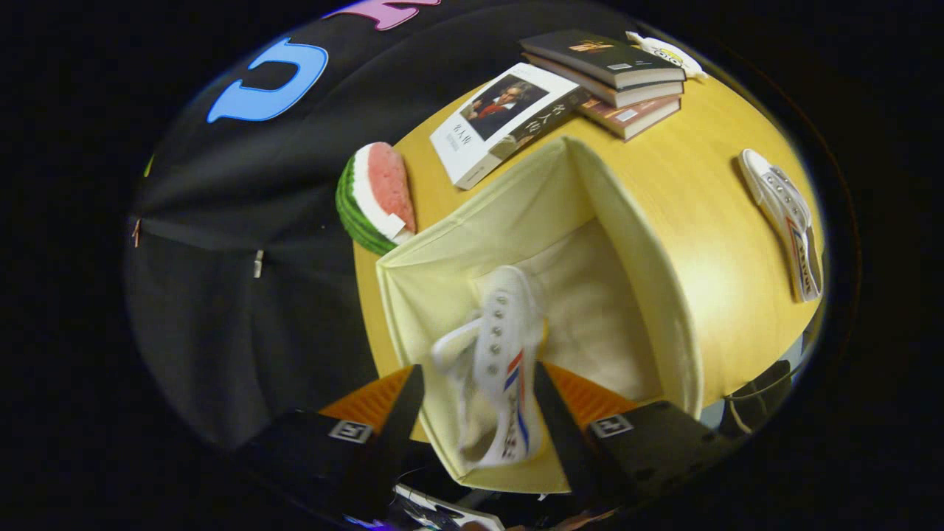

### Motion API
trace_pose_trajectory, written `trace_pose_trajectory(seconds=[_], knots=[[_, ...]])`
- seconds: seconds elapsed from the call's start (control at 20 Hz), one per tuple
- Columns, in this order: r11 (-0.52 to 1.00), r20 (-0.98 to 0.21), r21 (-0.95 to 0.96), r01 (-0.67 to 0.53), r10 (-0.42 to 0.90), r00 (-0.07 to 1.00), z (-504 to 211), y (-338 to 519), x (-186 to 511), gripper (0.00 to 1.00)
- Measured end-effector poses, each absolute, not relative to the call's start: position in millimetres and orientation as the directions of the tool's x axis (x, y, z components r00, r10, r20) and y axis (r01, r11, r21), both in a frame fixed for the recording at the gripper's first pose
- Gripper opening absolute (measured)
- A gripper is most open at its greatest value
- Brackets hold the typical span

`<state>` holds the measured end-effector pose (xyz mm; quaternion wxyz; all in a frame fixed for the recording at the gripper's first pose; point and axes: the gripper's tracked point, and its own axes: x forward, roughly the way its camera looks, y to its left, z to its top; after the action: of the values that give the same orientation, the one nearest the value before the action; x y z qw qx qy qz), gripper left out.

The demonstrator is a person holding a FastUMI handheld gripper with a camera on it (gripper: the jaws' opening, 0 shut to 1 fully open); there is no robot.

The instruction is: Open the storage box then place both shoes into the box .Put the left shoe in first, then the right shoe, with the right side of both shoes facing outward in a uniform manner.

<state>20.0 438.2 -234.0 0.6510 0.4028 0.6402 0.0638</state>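
Between the fingers of the hand-held gripper (478, 398), a white shoe (495, 369) hangs clamped over the open box (649, 295), so the first placing is in hand. Next, lower and release it, then fetch the second shoe (785, 221) lying on the table (708, 184) well beyond to the right.

the camera rides on the gripper (479, 413) and looks steeply down along its two fingers into the open storage box (450, 243) from close above (tilted sideways), with the table (700, 199) beyond.
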Motion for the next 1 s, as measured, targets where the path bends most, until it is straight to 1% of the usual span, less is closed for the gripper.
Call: trace_pose_trajectory(seconds=[0.05,0.2,0.4,0.6,0.7,0.8,1.0], knots=[[0.676,-0.782,0.611,0.412,0.598,0.178,-235,436,24,1.0],[0.688,-0.777,0.623,0.372,0.598,0.195,-228,423,26,0.99],[0.627,-0.727,0.664,0.407,0.669,0.154,-204,412,14,0.99],[0.587,-0.686,0.712,0.385,0.697,0.207,-172,377,17,0.99],[0.598,-0.683,0.725,0.341,0.687,0.246,-159,350,22,0.99],[0.633,-0.69,0.724,0.273,0.662,0.293,-147,315,24,0.99],[0.72,-0.728,0.67,0.181,0.588,0.354,-149,246,25,0.99]])
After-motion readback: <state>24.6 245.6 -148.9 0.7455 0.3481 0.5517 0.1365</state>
